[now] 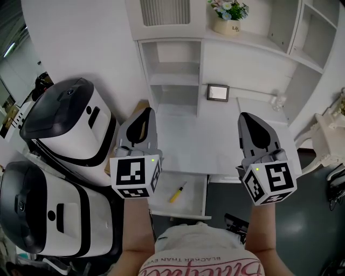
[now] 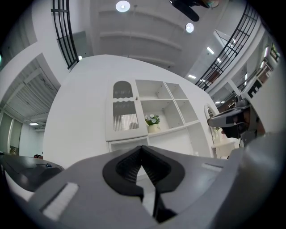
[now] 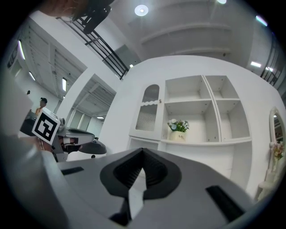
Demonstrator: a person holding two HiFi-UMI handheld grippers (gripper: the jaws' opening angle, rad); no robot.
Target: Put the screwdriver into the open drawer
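Observation:
The yellow-handled screwdriver [image 1: 178, 192] lies inside the open white drawer [image 1: 200, 199] under the front edge of the white desk [image 1: 215, 145], seen in the head view only. Both grippers are held up above the desk, pointing roughly level toward the shelves. My left gripper [image 1: 146, 113] [image 2: 142, 150] is shut, its dark pads meeting at the tips with nothing between them. My right gripper [image 1: 244, 116] [image 3: 142, 151] looks the same, shut and empty. Neither gripper touches the screwdriver or the drawer.
Two large white-and-black machines [image 1: 70, 124] [image 1: 43, 215] stand at the left. A small framed picture [image 1: 218, 92] leans at the back of the desk. A flower pot [image 1: 229, 16] [image 2: 153, 121] [image 3: 178, 127] sits on the white shelving. White furniture [image 1: 329, 135] stands at the right.

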